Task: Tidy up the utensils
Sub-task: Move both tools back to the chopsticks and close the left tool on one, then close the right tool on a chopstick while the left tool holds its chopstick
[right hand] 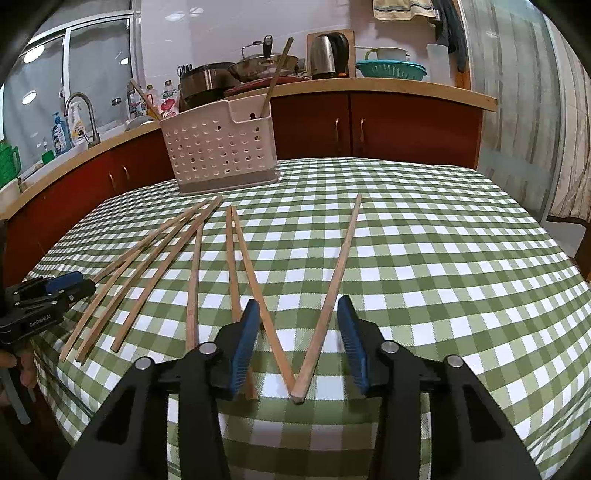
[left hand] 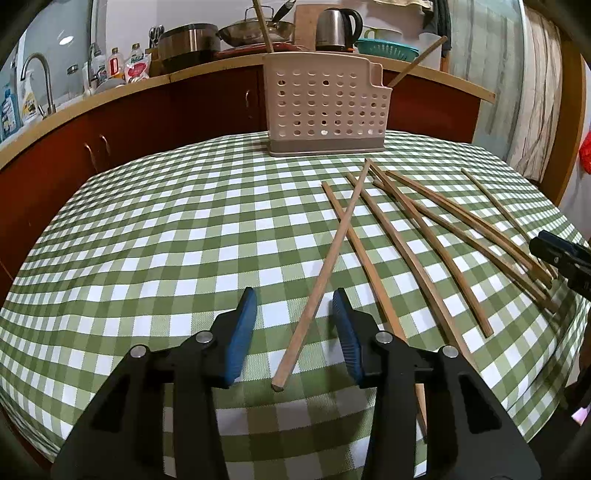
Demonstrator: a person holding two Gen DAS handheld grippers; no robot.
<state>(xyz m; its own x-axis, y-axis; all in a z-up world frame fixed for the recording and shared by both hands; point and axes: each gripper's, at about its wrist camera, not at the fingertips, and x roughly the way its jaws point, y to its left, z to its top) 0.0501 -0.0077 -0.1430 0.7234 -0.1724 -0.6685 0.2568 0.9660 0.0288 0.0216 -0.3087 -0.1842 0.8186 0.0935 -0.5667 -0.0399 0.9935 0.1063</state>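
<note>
Hovering low over the desk, both grippers are sitting right above loose chopsticks on the green-and-white checked tablecloth. The left gripper is straddling one chopstick that's lying diagonally, crossing over a neighbouring chopstick; its jaws are standing partly apart with a clear gap on both sides of the stick, so nothing is gripped. The right gripper is doing the same over on its side: two chopsticks are forming a V whose point is landing between its jaws, the right-hand one and the left-hand one, and the blue pads aren't pressing on either as far as I can see. More chopsticks are fanning out across the cloth between the two grippers, some overlapping at their far ends.

At the back edge of the desk the perforated beige utensil holder is standing upright, already holding a couple of chopsticks leaning out at angles. Behind it the kitchen counter is carrying a kettle, a wok and a teal colander.
</note>
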